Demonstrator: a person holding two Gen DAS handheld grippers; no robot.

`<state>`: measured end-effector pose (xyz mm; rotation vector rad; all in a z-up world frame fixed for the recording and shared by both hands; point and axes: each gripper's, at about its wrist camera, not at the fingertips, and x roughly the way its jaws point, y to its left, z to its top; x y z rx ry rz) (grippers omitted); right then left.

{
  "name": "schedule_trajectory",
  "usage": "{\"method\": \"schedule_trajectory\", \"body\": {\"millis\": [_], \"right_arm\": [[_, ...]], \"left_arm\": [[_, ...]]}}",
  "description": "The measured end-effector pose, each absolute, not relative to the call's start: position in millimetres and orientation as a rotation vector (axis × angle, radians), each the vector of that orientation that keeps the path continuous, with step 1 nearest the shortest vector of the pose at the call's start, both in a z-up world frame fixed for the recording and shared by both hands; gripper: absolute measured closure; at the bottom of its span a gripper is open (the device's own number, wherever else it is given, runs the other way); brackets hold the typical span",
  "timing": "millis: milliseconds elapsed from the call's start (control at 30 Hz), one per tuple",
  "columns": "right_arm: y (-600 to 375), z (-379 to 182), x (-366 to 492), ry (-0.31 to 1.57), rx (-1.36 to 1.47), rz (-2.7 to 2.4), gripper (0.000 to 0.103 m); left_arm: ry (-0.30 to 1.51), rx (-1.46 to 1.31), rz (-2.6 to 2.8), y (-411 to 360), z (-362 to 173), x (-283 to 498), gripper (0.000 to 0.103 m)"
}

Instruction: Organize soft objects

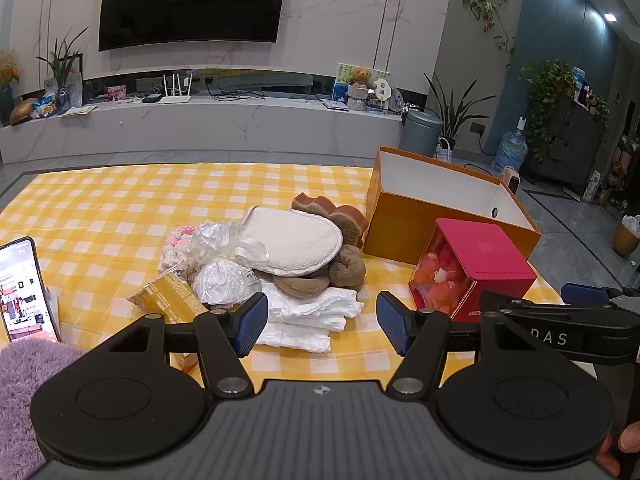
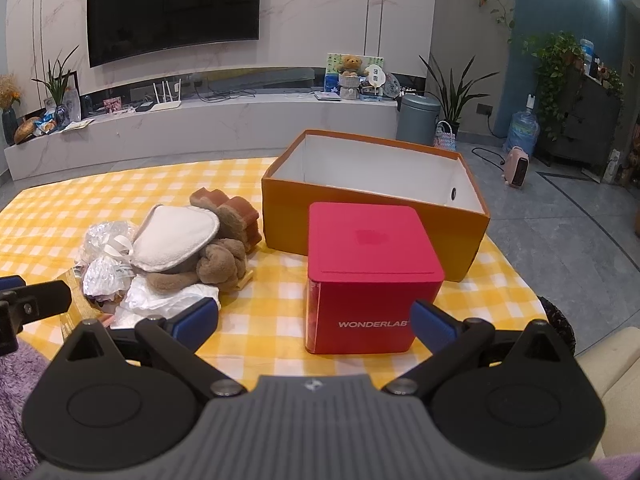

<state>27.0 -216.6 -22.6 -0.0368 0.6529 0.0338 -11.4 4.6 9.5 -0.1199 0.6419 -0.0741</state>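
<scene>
Soft objects (image 1: 280,272), jumbled cream-brown heap

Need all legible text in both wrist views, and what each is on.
"WONDERLAB": white print on the front of the red box; only "WO" shows in the left wrist view.
"DAS": pale letters on the right gripper body, seen from the left wrist.
Gold snack packet: small print, too blurred to read.
Phone screen: no readable text.
Cards beside the teddy bear: too small to read.

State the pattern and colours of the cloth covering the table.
A yellow-and-white check tablecloth, seen best in the left wrist view.
</scene>
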Motion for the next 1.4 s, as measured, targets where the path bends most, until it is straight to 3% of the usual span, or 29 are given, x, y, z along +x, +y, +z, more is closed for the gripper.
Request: {"method": "schedule_trajectory", "body": {"millis": [1400], "right_arm": [[-216,-28,25,0.657,-0.045,0.036,0.003]], "left_arm": [[0.668,-0.152,-0.093,19,0,-13,0.029]]}}
